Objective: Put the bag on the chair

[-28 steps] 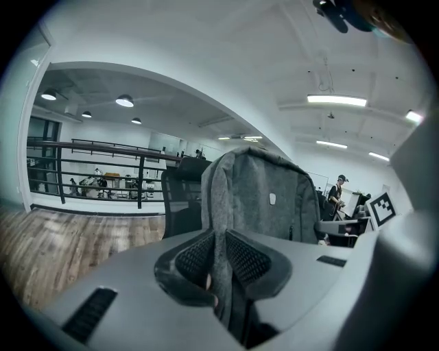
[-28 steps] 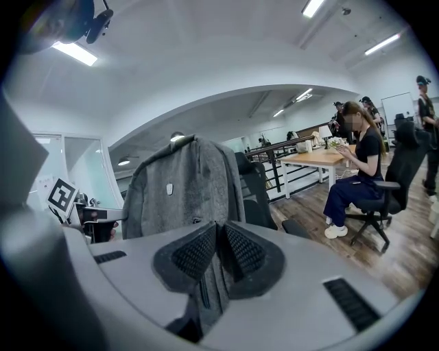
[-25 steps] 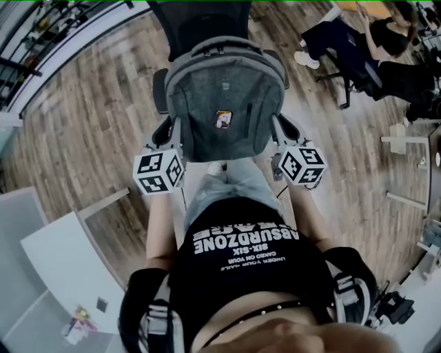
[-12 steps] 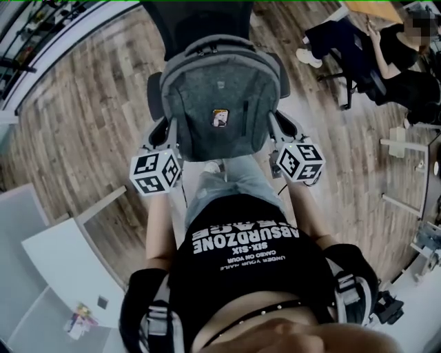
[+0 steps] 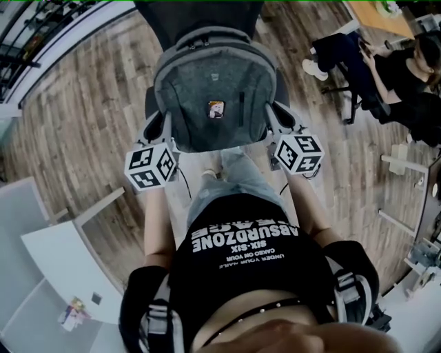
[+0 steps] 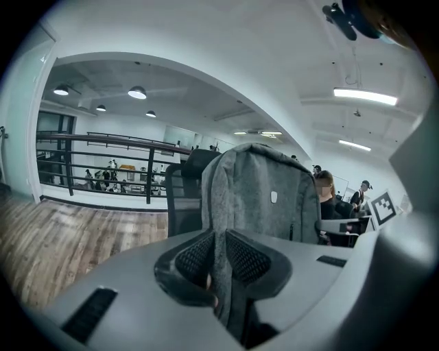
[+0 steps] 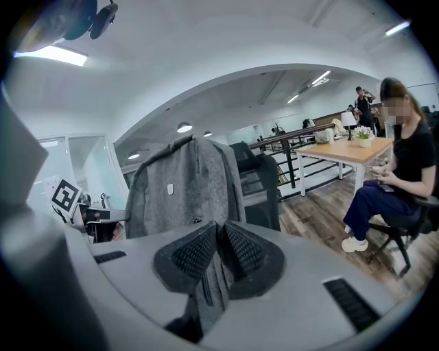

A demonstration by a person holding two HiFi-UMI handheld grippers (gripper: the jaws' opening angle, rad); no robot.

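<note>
Grey backpack [image 5: 215, 89] hangs upright between both grippers, its front with a small badge facing us. It is close in front of the black office chair [image 5: 200, 14], between the armrests. We cannot tell whether its base touches the seat.

Left gripper [image 5: 165, 127]: jaws clenched on a fold of the bag's grey fabric at its left edge.

Right gripper [image 5: 271, 118]: likewise pinching fabric at the right edge.

Wooden floor [image 5: 83, 117] below; a seated person [image 5: 406, 69] well apart to our right.
</note>
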